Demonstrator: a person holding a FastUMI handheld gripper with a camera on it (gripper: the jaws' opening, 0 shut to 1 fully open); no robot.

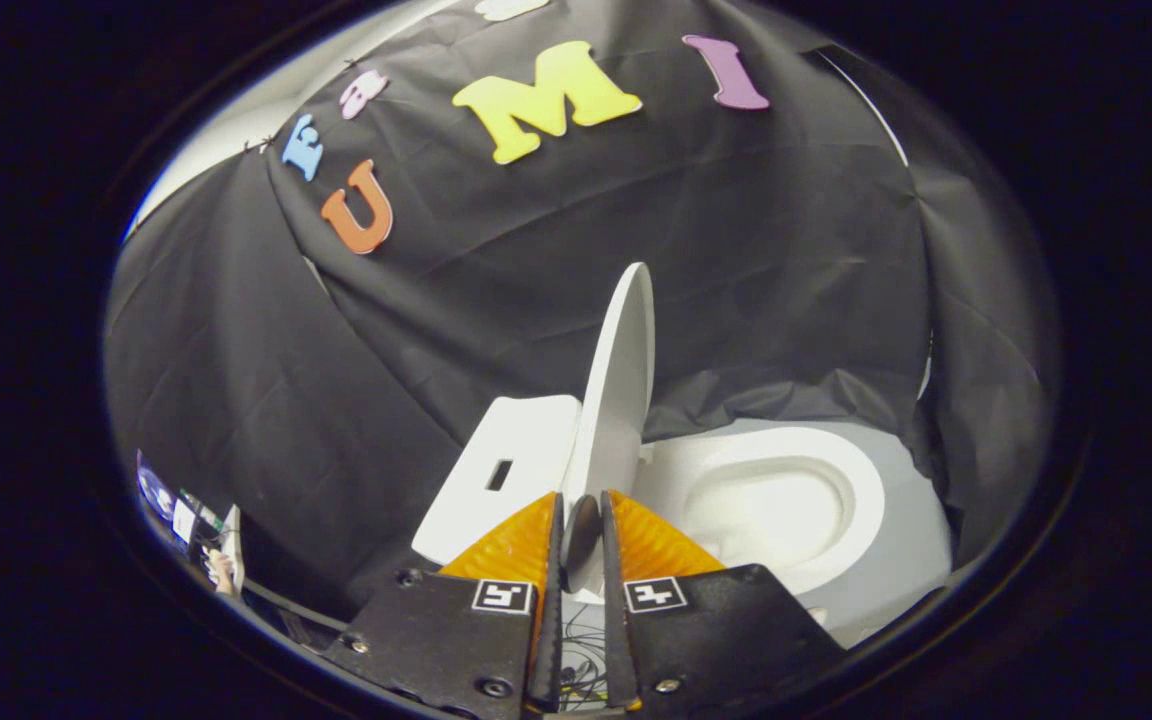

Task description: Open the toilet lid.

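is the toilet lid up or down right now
Up. The toilet lid stands nearly upright, edge-on, between the tank and the uncovered bowl; the gripper has both fingers pressed on its edge.

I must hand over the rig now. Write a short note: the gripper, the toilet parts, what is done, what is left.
Gripper: orange fingers closed on the lower edge of the toilet lid.
Lid: raised, standing about upright beside the tank.
Bowl: uncovered, just beyond the fingers.
Done: lid lifted off the bowl.
Left: probably ease it back to rest near the tank, then open the fingers and withdraw.
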